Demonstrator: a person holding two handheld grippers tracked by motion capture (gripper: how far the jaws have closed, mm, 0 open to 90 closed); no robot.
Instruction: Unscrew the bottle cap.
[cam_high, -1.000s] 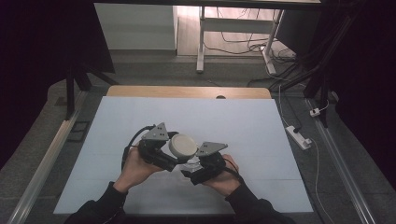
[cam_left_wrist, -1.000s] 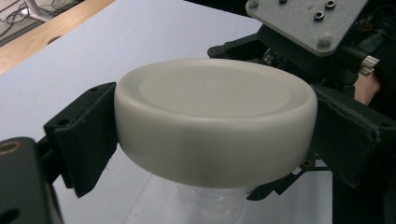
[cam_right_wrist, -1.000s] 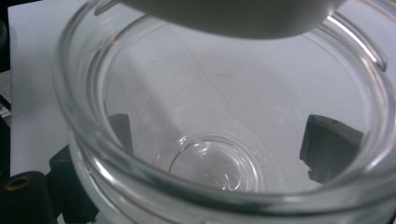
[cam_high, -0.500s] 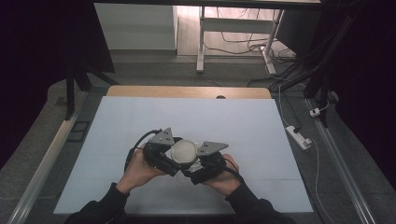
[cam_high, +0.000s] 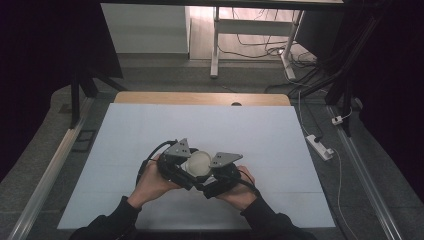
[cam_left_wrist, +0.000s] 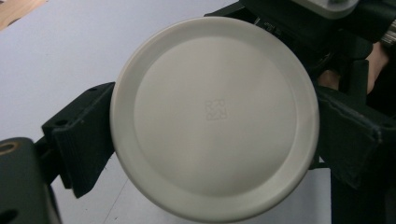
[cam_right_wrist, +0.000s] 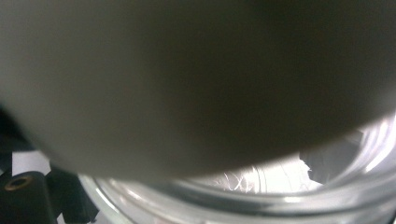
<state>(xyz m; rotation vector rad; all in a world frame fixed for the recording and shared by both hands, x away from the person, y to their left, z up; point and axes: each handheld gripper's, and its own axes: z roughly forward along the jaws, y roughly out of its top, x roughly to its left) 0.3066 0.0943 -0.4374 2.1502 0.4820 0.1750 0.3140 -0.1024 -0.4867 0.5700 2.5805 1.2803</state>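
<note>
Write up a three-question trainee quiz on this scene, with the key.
1. True or false: the white lid sits between the two jaws of the left hand-held gripper.
2. Multiple choice: in the right gripper view, what shows just under the lid? A) a clear threaded rim B) a metal spoon C) a folded cloth
3. Short answer: what shape is the lid?
Key: 1 true; 2 A; 3 round.

One marking is present: a small embossed square mark near the centre of the white lid (cam_left_wrist: 215, 116), which sits between the jaws of the left gripper (cam_left_wrist: 212, 126). Its characters are too faint to read. No other text, label or number is legible.
</note>
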